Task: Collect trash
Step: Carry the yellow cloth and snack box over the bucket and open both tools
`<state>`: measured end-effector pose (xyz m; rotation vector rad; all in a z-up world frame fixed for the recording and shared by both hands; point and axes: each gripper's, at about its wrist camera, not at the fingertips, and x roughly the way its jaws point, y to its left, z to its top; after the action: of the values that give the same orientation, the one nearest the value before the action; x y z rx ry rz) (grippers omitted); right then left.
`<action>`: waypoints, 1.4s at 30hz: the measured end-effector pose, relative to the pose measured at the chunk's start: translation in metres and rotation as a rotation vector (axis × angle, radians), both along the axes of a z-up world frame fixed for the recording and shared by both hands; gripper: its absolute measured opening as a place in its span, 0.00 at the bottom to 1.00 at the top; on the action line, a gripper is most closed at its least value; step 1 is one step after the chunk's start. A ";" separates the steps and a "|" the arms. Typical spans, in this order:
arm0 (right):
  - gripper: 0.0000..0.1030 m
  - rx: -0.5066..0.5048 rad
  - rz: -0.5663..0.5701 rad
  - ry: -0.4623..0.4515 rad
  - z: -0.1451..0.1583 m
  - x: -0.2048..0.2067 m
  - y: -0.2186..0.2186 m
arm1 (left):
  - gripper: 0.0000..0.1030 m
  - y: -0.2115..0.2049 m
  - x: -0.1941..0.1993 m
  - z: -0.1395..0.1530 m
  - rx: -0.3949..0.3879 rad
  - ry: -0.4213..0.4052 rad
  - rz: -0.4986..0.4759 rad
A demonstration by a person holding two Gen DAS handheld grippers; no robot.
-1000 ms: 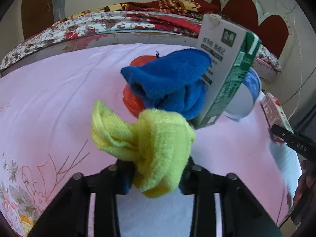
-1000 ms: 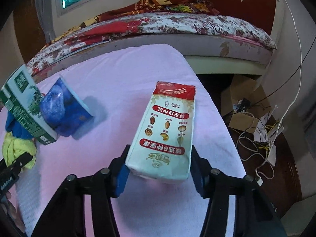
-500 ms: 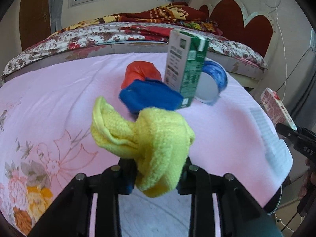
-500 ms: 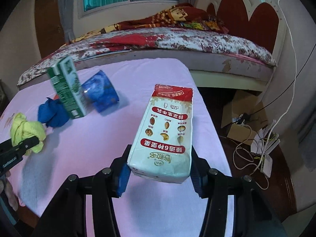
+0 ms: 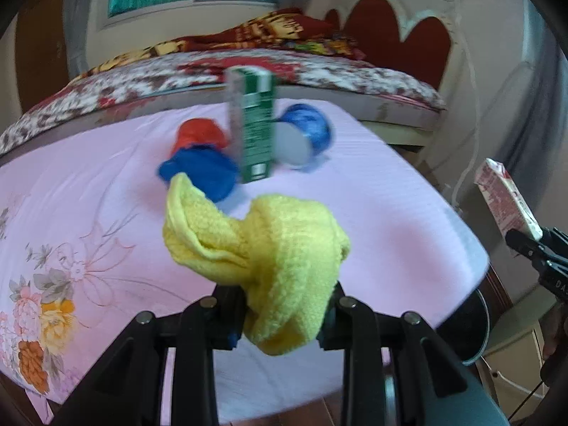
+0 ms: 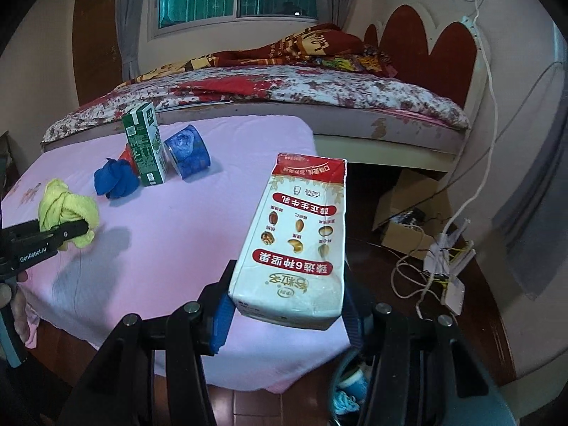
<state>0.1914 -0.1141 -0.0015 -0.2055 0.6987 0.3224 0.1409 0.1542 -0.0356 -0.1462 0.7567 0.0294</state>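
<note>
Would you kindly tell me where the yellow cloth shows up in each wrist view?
Left wrist: yellow cloth at centre bottom, clamped in the left gripper.
Right wrist: the cloth at far left, over the pink table.
Shared landmark: upright green carton.

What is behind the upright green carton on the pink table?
In the right wrist view, a red cup shows just behind the green carton, mostly covered by it and the blue cloth. A blue cup lies on its side beside the carton. The red cup's contents are hidden.
</note>
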 end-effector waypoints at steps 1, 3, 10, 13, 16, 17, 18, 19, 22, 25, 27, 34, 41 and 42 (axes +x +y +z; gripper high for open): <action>0.53 -0.004 -0.005 -0.004 0.001 -0.004 -0.004 | 0.30 -0.007 -0.002 0.002 0.003 -0.009 -0.012; 0.53 -0.016 -0.014 -0.011 0.002 -0.013 -0.016 | 0.30 -0.022 -0.004 0.006 0.011 -0.024 -0.041; 0.53 -0.027 -0.049 -0.033 0.003 -0.038 -0.056 | 0.30 -0.073 -0.005 0.015 0.014 -0.046 -0.145; 0.53 -0.023 -0.074 -0.037 0.002 -0.043 -0.073 | 0.30 -0.092 -0.005 0.015 0.015 -0.047 -0.182; 0.53 -0.021 -0.091 -0.041 0.002 -0.049 -0.087 | 0.30 -0.112 -0.008 0.015 0.012 -0.045 -0.219; 0.53 -0.021 -0.097 -0.041 0.001 -0.051 -0.093 | 0.30 -0.119 -0.008 0.014 0.011 -0.043 -0.232; 0.53 -0.021 -0.102 -0.041 0.001 -0.052 -0.096 | 0.30 -0.124 -0.008 0.014 0.010 -0.042 -0.244; 0.53 -0.020 -0.108 -0.038 -0.001 -0.054 -0.101 | 0.30 -0.129 -0.009 0.013 0.009 -0.041 -0.254; 0.53 -0.022 -0.124 -0.029 -0.005 -0.057 -0.112 | 0.30 -0.146 -0.010 0.011 0.009 -0.034 -0.288; 0.53 -0.026 -0.139 -0.025 -0.010 -0.063 -0.125 | 0.30 -0.162 -0.011 0.009 0.007 -0.029 -0.318; 0.53 -0.028 -0.149 -0.021 -0.012 -0.066 -0.133 | 0.30 -0.174 -0.010 0.007 0.007 -0.025 -0.339; 0.53 -0.023 -0.184 -0.003 -0.021 -0.073 -0.161 | 0.30 -0.208 -0.008 0.001 0.006 -0.010 -0.406; 0.53 -0.058 -0.181 0.026 -0.041 -0.076 -0.178 | 0.30 -0.245 -0.011 -0.011 -0.004 0.025 -0.478; 0.53 -0.060 -0.178 0.036 -0.046 -0.077 -0.181 | 0.30 -0.251 -0.012 -0.013 -0.006 0.031 -0.492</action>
<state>0.1148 -0.2954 -0.0476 -0.1938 0.7578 0.1355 0.1292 -0.0968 -0.0488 0.0382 0.8069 -0.4389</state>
